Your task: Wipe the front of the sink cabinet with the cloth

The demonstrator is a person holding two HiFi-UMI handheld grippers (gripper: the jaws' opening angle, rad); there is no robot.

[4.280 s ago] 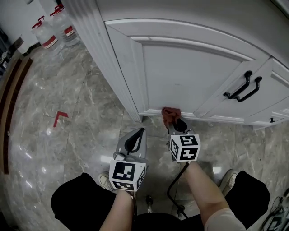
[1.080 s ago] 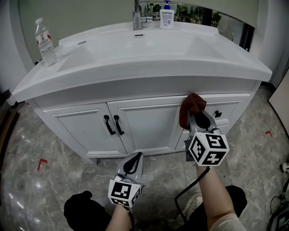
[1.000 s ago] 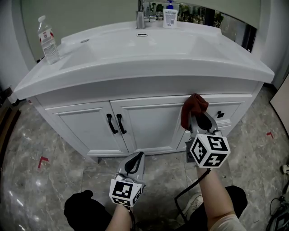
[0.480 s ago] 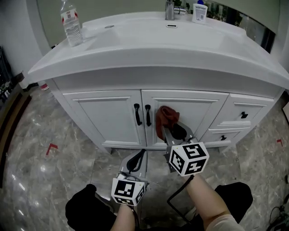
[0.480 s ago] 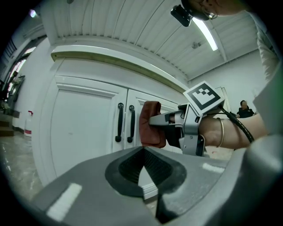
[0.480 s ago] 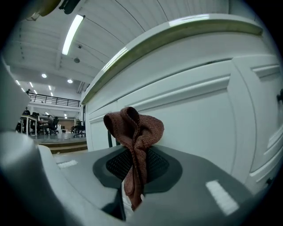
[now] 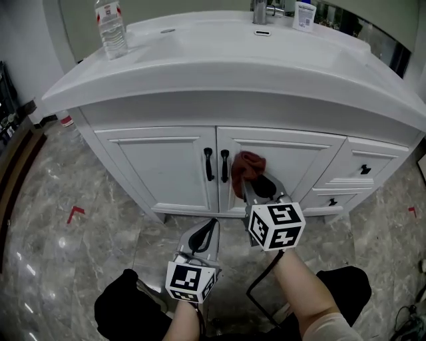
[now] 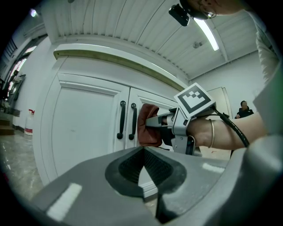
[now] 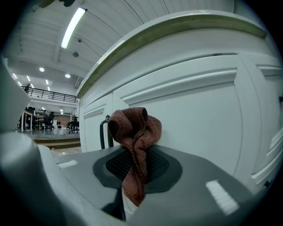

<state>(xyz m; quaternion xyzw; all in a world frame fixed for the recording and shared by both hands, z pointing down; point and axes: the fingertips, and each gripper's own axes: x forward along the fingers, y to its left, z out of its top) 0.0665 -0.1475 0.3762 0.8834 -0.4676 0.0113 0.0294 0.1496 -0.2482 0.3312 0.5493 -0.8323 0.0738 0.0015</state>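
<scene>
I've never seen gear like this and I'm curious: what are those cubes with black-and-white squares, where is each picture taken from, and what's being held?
A person holds a pair of hand-worked tongs in each hand. The patterned cubes are simply part of those tongs. The head view comes from a camera on the person's head and looks down at a white sink cabinet. The two gripper views come from small cameras riding on each pair of tongs. The right tongs are closed on a reddish-brown cloth, held at the cabinet door just right of its two black handles. The left tongs are closed and empty, lower down. On the sink top stand a water bottle and a soap bottle beside the tap.
</scene>
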